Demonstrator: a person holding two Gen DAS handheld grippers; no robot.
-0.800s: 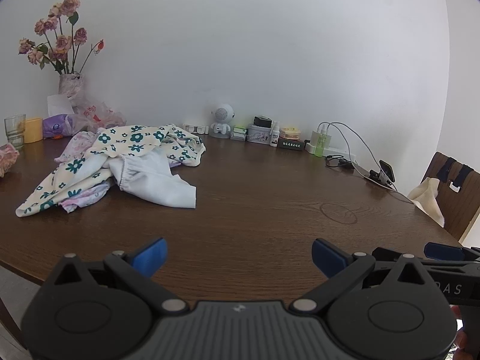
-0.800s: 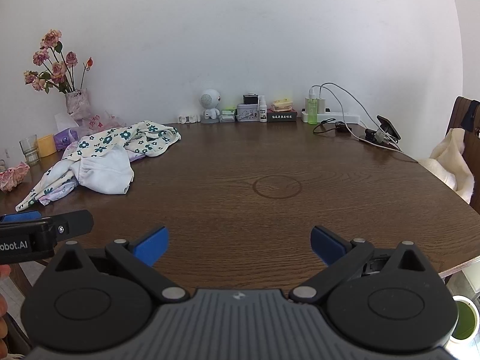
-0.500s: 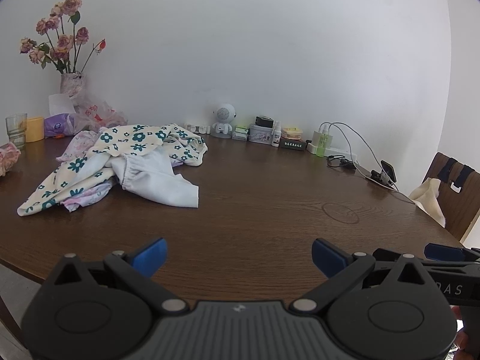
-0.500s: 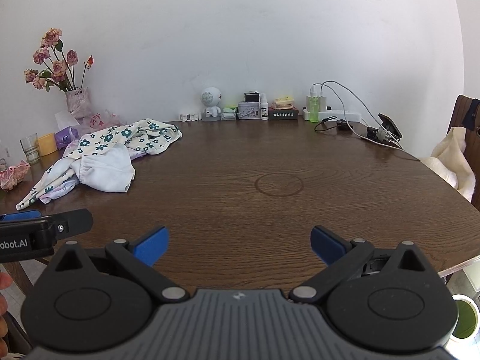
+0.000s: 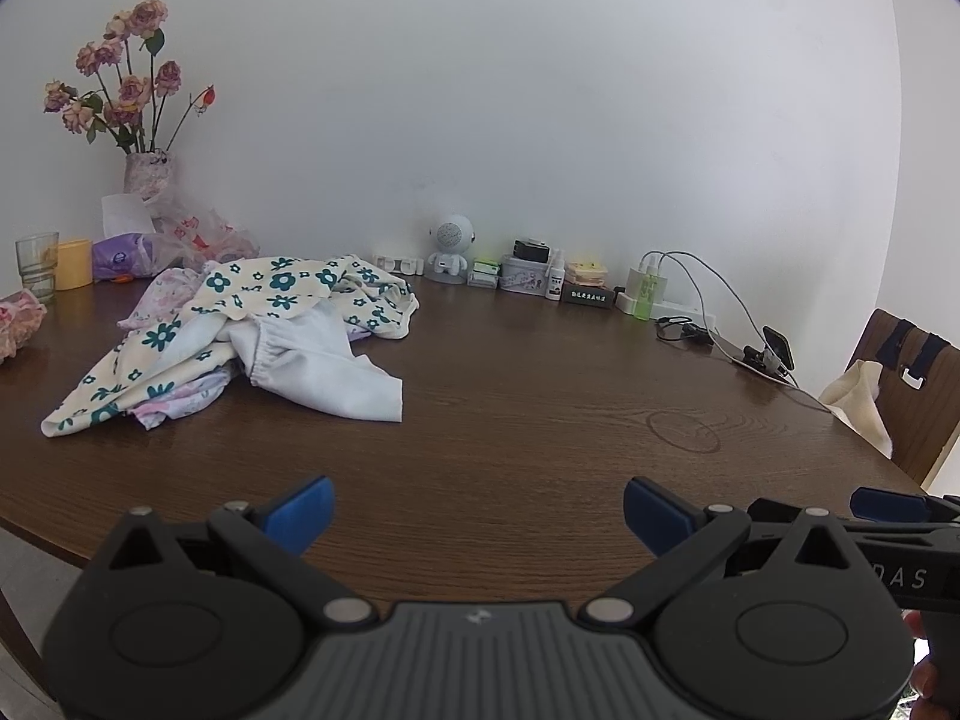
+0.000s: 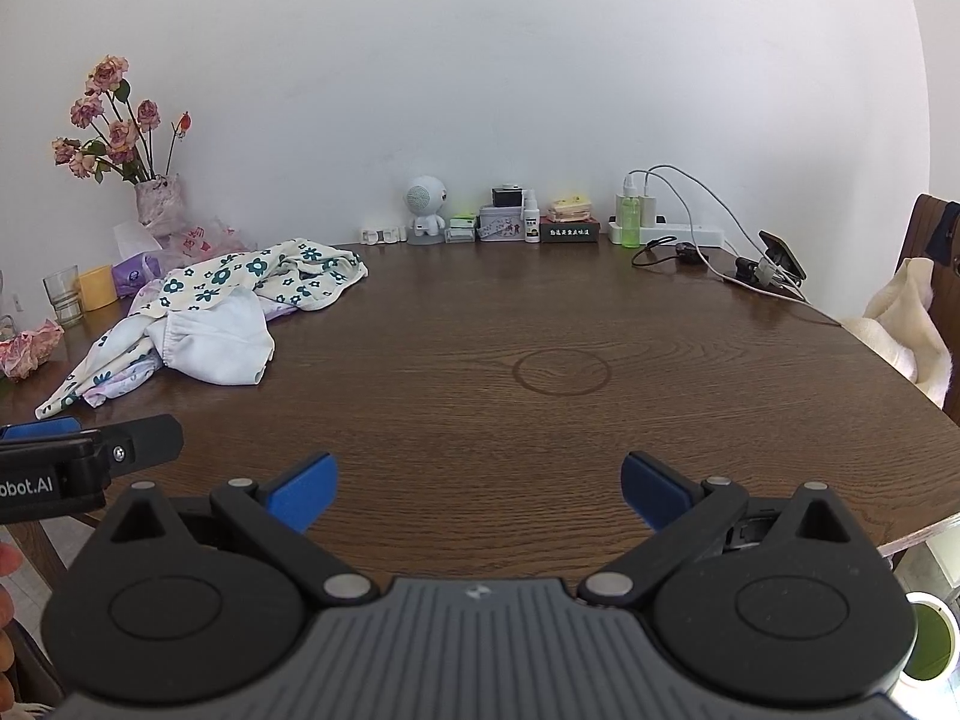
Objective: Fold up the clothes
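A heap of clothes lies on the left of the brown wooden table (image 5: pixel 540 408): a cream garment with teal flowers (image 5: pixel 264 288), a white garment with an elastic hem (image 5: pixel 324 372) and a pink-lilac one (image 5: pixel 180 408) under them. The heap also shows in the right wrist view (image 6: pixel 228 300). My left gripper (image 5: pixel 478 513) is open and empty, above the table's near edge, well short of the heap. My right gripper (image 6: pixel 478 489) is open and empty, beside it on the right. The left gripper's side (image 6: pixel 90 462) shows at the right wrist view's left edge.
A vase of dried roses (image 5: pixel 144 174), a glass (image 5: pixel 36 267), a yellow cup (image 5: pixel 73 264) and bags stand at the back left. A small robot figure (image 5: pixel 450 246), boxes, bottles and a power strip with cables (image 5: pixel 654 294) line the wall. A phone (image 5: pixel 777 351) and chair (image 5: pixel 918 396) are at right.
Both grippers have crept slightly forward toward the table; the heap sits a little nearer in view. Both stay open and empty.
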